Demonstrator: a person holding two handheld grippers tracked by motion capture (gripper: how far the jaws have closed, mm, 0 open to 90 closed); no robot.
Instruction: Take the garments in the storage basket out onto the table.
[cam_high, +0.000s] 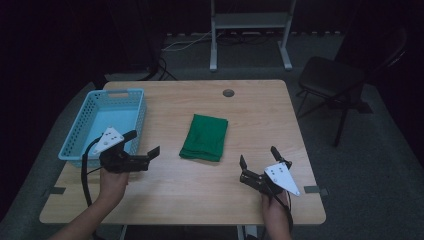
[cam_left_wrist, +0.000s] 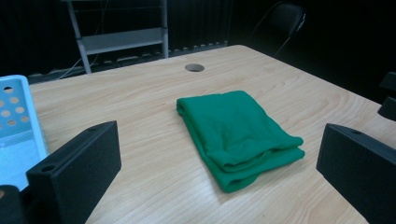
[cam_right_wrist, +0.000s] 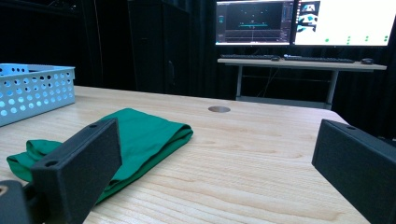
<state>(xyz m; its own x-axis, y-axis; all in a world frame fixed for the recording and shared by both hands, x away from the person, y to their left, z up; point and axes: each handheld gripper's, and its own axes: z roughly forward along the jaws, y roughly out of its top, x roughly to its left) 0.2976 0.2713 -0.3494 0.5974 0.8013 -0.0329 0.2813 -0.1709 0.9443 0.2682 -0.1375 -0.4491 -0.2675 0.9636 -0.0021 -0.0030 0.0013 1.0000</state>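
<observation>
Blue basket holds nothing; green cloth beside it; both hand-held grippers wide apart, unladen

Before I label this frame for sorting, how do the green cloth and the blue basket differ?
The green cloth is soft and folded flat; the blue basket is rigid, with perforated walls. The cloth lies mid-table between the left tongs and right tongs; the basket sits at the table's left edge. Both rest on the wooden table, untouched, and both tongs are open.
</observation>
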